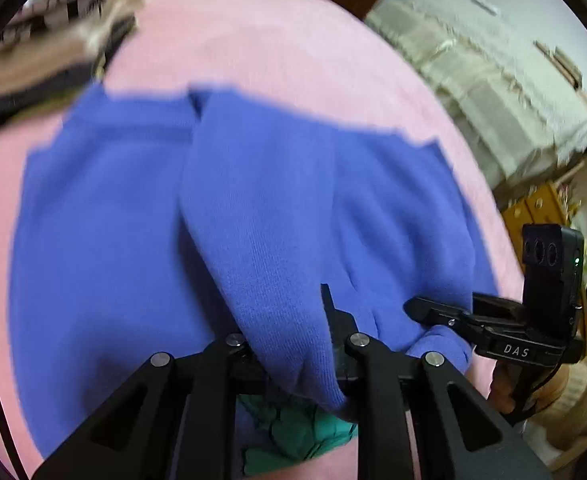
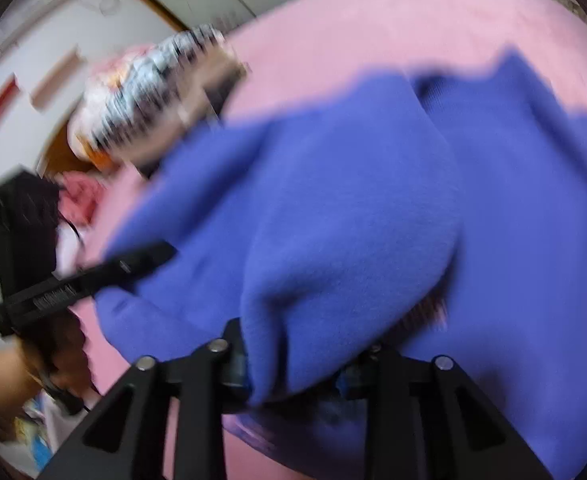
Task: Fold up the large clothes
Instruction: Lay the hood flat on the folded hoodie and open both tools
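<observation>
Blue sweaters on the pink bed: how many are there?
1. The blue sweater is spread over the pink bed cover, its near edge pinched by the left gripper and right gripper.

The sweater (image 1: 253,208) is a large knit one in a strong violet-blue, with a fine ribbed weave that shows up close. It lies spread across a pink bed cover, taking up most of the middle of both views. One thick fold of it rises from the flat part and runs toward the near edge, where it hangs bunched. In the left wrist view a sleeve end curls into a rounded lump at the lower right. In the right wrist view the sweater (image 2: 353,208) looks blurred, with its far edge uneven against the pink.
</observation>
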Tool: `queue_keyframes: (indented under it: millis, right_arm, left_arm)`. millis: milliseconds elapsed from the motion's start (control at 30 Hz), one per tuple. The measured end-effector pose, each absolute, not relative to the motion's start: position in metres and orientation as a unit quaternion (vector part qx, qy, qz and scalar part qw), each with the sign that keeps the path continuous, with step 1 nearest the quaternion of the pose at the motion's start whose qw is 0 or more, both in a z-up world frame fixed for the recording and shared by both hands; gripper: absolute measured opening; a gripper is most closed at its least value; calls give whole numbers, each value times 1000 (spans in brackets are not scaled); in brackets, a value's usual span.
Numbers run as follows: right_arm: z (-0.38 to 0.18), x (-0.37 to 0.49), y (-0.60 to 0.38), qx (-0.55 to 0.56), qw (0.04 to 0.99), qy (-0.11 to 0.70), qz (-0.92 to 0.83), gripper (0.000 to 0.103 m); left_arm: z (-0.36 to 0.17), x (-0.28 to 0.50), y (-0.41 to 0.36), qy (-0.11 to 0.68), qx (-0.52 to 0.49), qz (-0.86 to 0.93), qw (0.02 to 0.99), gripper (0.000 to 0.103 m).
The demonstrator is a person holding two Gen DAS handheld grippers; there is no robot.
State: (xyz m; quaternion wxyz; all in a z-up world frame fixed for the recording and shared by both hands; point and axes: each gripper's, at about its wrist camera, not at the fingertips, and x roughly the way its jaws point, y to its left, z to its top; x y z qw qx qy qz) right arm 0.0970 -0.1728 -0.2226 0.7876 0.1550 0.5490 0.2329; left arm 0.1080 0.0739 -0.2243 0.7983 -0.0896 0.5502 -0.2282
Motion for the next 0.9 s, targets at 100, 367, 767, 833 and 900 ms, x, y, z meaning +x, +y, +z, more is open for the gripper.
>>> queue_keyframes:
  millis: [100, 367, 767, 833, 900]
  right_arm:
    - [-228, 81, -177, 150, 785, 556, 229, 30]
    - [-192, 88, -175, 122, 784, 575, 200, 45]
    - [-202, 91, -180, 208, 711, 634, 221, 39]
    - [-204, 91, -175, 183, 726, 621, 231, 17]
    - [-199, 90, -171, 141, 757, 593, 236, 14]
  left_arm:
    - [-232, 93, 71, 541, -69, -215, 810, 24]
    - [-220, 104, 93, 562, -117, -189, 797, 38]
    - [-240, 103, 74, 637, -236, -252, 689, 40]
    - [-237, 101, 63, 612, -214, -259, 716, 39]
    - [-231, 97, 54, 581, -171, -264, 751, 30]
